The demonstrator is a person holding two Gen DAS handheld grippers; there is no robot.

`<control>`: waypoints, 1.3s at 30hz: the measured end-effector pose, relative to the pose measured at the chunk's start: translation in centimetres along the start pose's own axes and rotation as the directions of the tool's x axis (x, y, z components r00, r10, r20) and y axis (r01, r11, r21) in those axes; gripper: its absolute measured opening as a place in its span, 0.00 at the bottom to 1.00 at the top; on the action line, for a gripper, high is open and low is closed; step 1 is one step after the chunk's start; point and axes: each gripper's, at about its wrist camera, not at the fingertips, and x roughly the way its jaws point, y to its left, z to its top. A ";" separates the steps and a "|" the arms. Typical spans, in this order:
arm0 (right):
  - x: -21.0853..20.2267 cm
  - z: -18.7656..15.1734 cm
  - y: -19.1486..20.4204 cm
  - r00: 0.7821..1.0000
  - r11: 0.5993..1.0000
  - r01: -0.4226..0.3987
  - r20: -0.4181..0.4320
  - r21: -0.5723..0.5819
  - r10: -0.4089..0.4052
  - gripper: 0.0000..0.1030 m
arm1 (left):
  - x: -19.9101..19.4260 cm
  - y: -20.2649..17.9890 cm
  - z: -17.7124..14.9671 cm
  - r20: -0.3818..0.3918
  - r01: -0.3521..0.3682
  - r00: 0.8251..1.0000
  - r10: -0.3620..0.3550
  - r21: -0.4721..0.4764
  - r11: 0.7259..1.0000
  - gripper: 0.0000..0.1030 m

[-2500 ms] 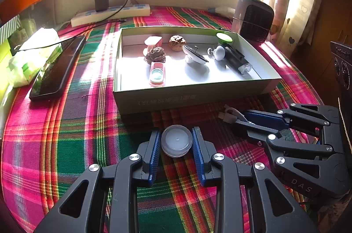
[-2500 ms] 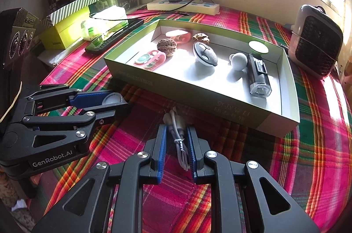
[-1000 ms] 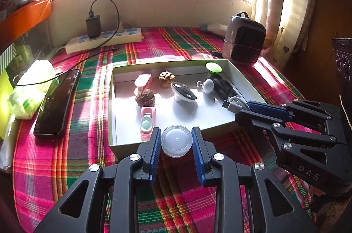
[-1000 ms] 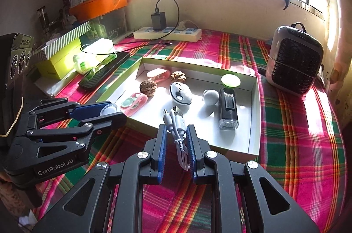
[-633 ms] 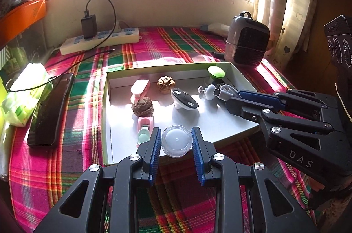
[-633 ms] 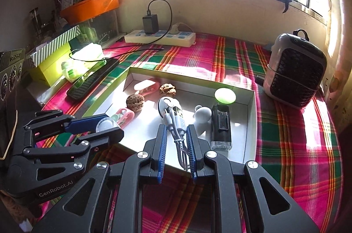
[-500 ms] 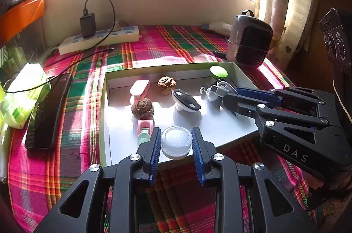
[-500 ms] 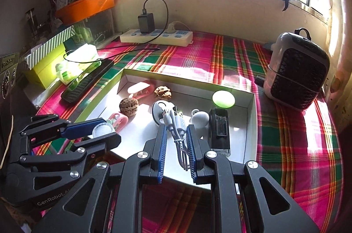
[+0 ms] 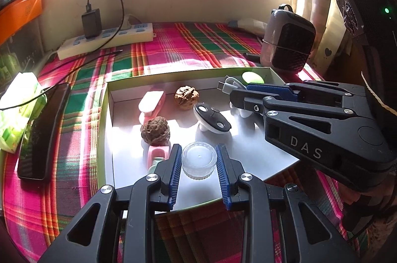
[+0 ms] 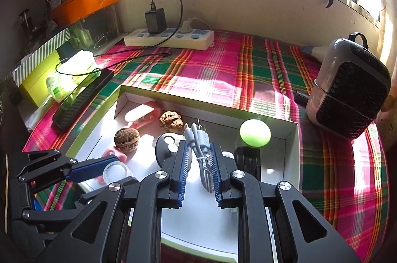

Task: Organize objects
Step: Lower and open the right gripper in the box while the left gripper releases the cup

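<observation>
The left gripper (image 9: 199,165) is gripping a small clear round jar (image 9: 199,160) between its blue pads, in the lower middle of the left wrist view, and the jar is hanging over the near part of the white box (image 9: 248,153). The right gripper (image 10: 199,163) is clenched on a bundled white cable (image 10: 198,141), whose plugs are sticking up above the fingertips in the middle of the right wrist view; in the left wrist view the same cable (image 9: 229,86) is showing at the tip of this gripper at the upper right of the box. The box is lying on a red and green checked cloth (image 9: 173,47). Inside it, two walnuts (image 9: 155,131) are sitting left of centre, a pink case (image 9: 151,104) is lying behind them near the far wall, and a round black and white gadget (image 9: 211,120) is standing in the middle. A green ball (image 10: 255,133) is resting near the far right corner, with a black device (image 10: 248,160) just in front of it. A power strip (image 10: 168,38) is lying by the wall at the top, a small heater (image 10: 347,94) is standing at the right, and a dark remote (image 9: 42,129) is lying at the left of the box.
</observation>
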 end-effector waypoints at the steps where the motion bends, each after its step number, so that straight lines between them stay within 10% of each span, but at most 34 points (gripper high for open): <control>1: 0.3 0.1 0.0 1.000 1.000 0.000 -0.004 0.001 0.000 0.19 | 0.2 0.0 0.0 -0.002 0.000 1.000 0.000 -0.002 1.000 0.25; 39: 2.4 1.0 -0.7 1.000 0.999 -0.020 -0.023 0.035 0.021 0.18 | 2.0 0.2 0.1 -0.021 -0.002 1.000 0.002 -0.006 1.000 0.25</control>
